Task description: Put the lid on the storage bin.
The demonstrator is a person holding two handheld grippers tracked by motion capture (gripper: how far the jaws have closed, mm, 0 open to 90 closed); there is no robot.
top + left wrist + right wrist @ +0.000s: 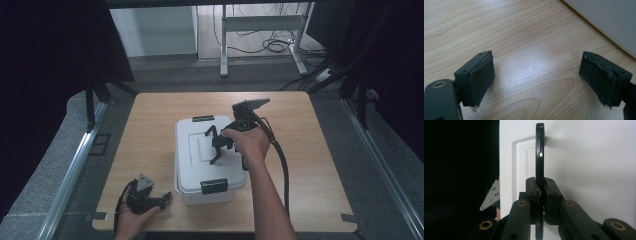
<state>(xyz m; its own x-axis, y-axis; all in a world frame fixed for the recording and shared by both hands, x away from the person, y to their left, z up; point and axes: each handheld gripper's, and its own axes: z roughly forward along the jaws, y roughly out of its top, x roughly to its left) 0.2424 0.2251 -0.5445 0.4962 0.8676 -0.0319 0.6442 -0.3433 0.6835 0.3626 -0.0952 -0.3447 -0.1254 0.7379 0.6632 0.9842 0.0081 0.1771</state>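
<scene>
A white rectangular plastic storage box (pixel 210 157) with black end latches sat mid-tabletop (pixel 155 110), its long axis running from the near edge to the far edge. The right gripper (pixel 220 145) was clamped on the box lid's black carrying handle (pixel 539 152), raised upright along that axis. The left gripper (pixel 165 199) lay near the front left corner just beside the box, jaws apart over bare wood.

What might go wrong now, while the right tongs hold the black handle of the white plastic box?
1. The right tongs pinch only a narrow part of the thin black carrying handle, so it may slip out.
2. If the white plastic box is lifted, its front black latch must hold the lid.
3. The left tongs rest open on the wooden table, not steadying the box.
</scene>
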